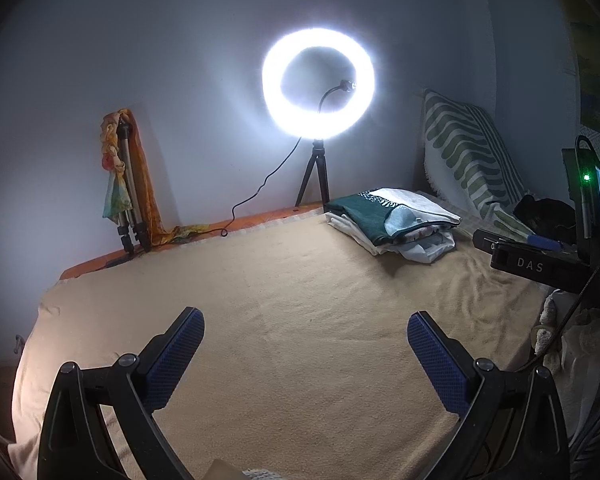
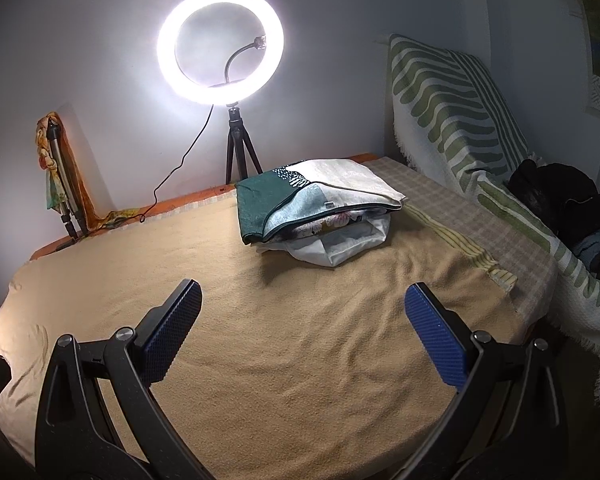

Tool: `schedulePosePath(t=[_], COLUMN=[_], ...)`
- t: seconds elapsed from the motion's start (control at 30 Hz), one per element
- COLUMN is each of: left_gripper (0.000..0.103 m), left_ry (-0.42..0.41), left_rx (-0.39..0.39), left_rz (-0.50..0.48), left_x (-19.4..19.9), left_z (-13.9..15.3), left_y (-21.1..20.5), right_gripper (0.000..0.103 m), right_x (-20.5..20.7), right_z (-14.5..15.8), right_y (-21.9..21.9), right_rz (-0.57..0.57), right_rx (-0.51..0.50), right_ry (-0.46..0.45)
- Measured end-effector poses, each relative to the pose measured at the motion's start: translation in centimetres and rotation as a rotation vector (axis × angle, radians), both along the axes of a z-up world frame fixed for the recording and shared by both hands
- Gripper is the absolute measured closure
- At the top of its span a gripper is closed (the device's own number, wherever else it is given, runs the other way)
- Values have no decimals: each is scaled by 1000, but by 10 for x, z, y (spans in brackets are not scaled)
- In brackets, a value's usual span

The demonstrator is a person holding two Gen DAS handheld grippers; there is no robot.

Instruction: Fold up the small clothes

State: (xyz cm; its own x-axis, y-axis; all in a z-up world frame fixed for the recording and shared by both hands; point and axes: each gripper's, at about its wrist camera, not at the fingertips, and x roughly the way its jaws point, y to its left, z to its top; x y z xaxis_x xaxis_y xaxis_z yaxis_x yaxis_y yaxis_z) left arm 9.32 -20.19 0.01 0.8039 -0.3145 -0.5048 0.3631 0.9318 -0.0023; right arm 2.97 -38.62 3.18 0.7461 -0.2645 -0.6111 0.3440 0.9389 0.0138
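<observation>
Tongs on both sides, left tongs (image 1: 306, 354) and right tongs (image 2: 302, 330), hover wide apart and empty over the tan blanket (image 2: 300, 340); folded clothes stack (image 2: 320, 208) sits beyond, likely finished, leaving folding room

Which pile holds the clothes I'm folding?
Start at the glowing ring light on its tripod by the wall. Just right of it, on the tan blanket, lies a stack of folded clothes, dark green and white on top, unlike the black heap farther right.

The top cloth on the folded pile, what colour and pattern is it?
The top cloth is dark green with pale blue and white patterned patches; the right wrist view shows it best.
</observation>
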Motion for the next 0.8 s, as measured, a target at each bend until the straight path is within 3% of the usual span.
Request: schedulePosePath(t=[0.8], left_gripper=[0], left_ry=[-6], left_rx=[7], left_rz=[10], left_x=[-1], left_z=[1], left_y=[2], right_gripper=[0], right_x=[3], right_z=[-5], right_y=[8], right_rz=[22], right_rx=[-3], right_ry=[8])
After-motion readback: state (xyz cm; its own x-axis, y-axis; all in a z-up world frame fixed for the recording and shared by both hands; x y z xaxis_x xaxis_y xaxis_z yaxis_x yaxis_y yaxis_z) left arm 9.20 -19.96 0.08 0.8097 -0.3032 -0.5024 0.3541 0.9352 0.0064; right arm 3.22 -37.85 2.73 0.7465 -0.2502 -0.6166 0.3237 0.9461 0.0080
